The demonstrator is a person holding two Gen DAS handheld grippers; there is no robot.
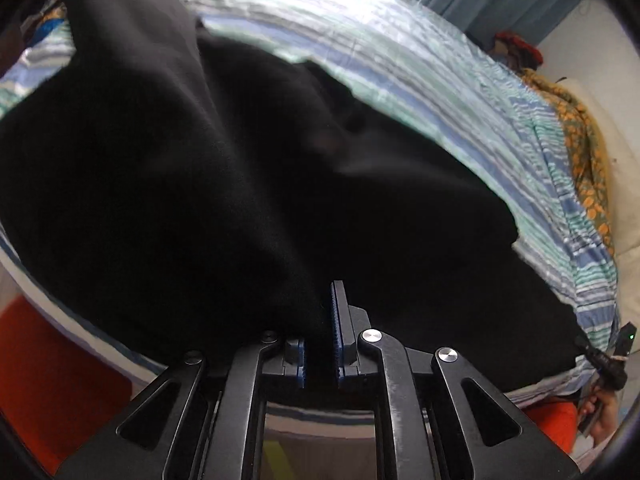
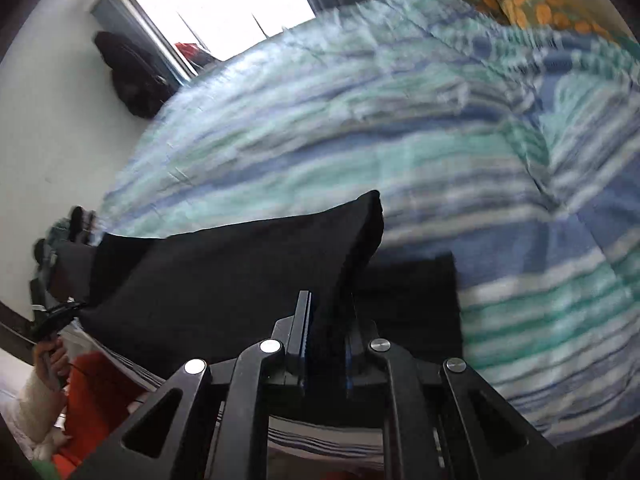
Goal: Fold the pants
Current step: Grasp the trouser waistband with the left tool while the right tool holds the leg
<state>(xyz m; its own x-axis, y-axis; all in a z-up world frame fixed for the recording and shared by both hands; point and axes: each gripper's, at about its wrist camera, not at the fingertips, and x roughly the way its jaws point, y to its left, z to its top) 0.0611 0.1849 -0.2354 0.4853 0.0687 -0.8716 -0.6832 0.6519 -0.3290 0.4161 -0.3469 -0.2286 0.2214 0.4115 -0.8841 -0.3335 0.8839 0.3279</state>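
The black pants point(image 1: 208, 184) fill most of the left wrist view, draped and lifted over a striped blue and green bedspread point(image 1: 460, 92). My left gripper point(image 1: 320, 320) is shut on a fold of the black fabric; the cloth covers its left finger. In the right wrist view the pants point(image 2: 240, 272) stretch as a taut lifted sheet from my right gripper point(image 2: 326, 320) toward the left. The right gripper is shut on the pants' edge. The other gripper point(image 2: 52, 320) shows at the far left, holding the opposite end.
The striped bedspread point(image 2: 400, 140) covers the bed. An orange floral cloth point(image 1: 584, 152) lies along the bed's far edge. A window point(image 2: 224, 4) and a dark bag point(image 2: 128, 76) stand by the wall. Orange-red floor or rug point(image 1: 48, 380) lies below the bed's near edge.
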